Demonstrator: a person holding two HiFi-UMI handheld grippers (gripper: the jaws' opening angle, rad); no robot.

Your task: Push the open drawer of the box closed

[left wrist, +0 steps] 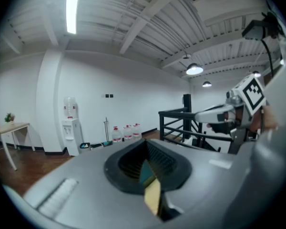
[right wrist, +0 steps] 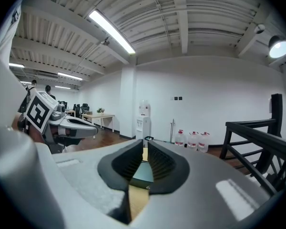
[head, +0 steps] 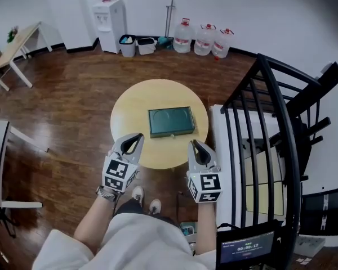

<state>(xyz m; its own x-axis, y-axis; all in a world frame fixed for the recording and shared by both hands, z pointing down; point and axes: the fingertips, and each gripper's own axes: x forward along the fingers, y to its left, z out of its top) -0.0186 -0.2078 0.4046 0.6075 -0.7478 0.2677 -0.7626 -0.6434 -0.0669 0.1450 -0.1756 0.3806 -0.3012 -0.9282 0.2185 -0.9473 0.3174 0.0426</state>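
Box (head: pixel 170 121) sits mid-table (head: pixel 129 103) — ahead of and between the left gripper (head: pixel 136 136) and right gripper (head: pixel 195 143). Both pairs of jaws pressed together, empty — neither touching the box.

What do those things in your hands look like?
The left hand-held gripper and right hand-held gripper are grey, each with black ribbed pads and a cube of black-and-white square markers. A wristwatch is on the left wrist. Sleeves are pale.
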